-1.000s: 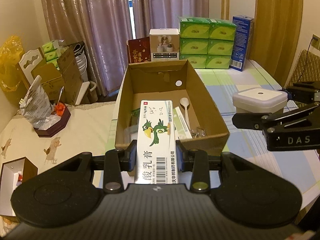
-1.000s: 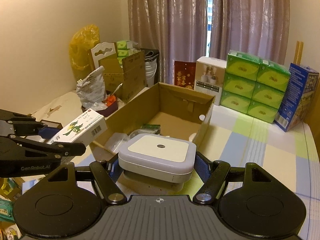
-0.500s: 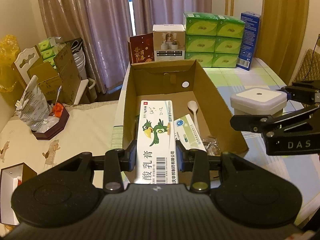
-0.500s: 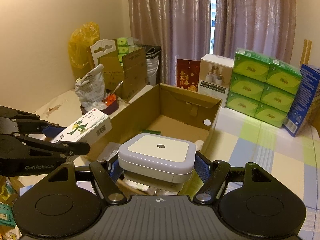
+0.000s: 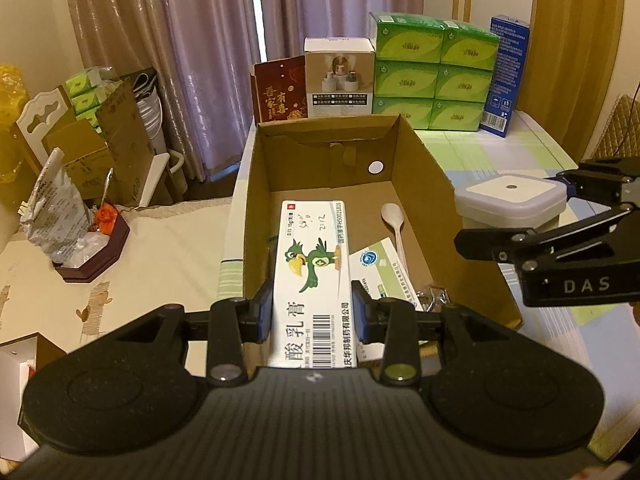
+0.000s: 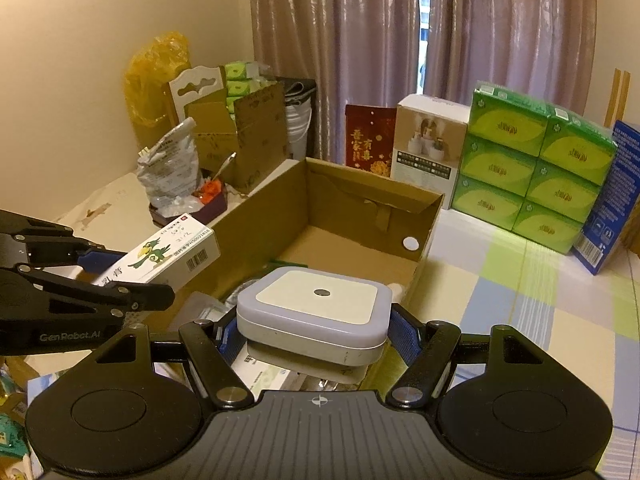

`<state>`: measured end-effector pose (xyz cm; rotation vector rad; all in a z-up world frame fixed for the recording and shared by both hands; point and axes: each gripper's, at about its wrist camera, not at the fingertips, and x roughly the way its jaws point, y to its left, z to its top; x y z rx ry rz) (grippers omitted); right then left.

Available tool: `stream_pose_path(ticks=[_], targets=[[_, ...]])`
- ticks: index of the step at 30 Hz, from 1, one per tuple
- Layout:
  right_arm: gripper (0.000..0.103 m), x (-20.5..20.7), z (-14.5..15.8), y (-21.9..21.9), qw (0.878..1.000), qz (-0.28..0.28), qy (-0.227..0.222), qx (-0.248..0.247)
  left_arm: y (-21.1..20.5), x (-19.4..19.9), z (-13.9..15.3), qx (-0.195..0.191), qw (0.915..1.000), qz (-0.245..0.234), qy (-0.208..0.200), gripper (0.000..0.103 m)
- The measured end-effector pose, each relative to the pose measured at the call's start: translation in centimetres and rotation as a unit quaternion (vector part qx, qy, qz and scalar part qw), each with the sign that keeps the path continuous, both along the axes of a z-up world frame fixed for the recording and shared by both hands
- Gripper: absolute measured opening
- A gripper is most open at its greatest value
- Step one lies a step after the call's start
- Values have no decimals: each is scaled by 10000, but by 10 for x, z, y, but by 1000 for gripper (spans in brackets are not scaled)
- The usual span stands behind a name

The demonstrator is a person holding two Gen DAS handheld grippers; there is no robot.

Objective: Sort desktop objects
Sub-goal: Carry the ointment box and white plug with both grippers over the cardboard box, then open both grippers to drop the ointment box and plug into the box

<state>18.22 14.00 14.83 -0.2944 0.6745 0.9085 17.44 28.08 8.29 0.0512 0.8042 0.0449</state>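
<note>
The ointment box (image 5: 313, 280), white with a green cartoon bird and a barcode, is clamped flat between the jaws of the left gripper (image 5: 313, 312), which press on its two long sides; it hangs over the near end of the open cardboard box (image 5: 416, 184), its far end pointing into the box. Beyond and to the right of those jaws, on the box floor, lie a white plastic spoon (image 5: 394, 220) and a white-and-green packet (image 5: 380, 268), with some crumpled clear wrapping (image 5: 432, 294) beside the packet. The right gripper (image 6: 316, 332) has its jaws closed on the sides of a square white night light (image 6: 316, 308) with a small dark dot in the middle of its top, held level above the near right corner of the cardboard box; in the left wrist view it sits outside the box's right wall, over the checked cloth of the bench (image 5: 532, 152). Far ahead of both jaws stand a stack of green tissue packs (image 6: 536, 168), a blue carton (image 6: 612, 200), a white product box (image 6: 430, 140) and a red card (image 6: 368, 144), backed by curtains (image 6: 360, 40)
</note>
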Motion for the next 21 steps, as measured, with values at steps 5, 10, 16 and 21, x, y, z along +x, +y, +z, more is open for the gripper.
stream_pose_path(ticks=[5,10,16,21], targets=[[69,11,-4,8,10000,-26,38,-16,1,17,-6,-55,10000,-49,51,33],[70,21,-9,14,10000,-31,43,-43,1,34,-12,-125,9999,-65,95,33],[69,27,-15,17,9999,-43,72,-65,2,47,-20,-205,9997,-80,132,33],[70,32,-19,19,9999,-73,97,-90,8,57,-26,-210,9996,73,149,42]])
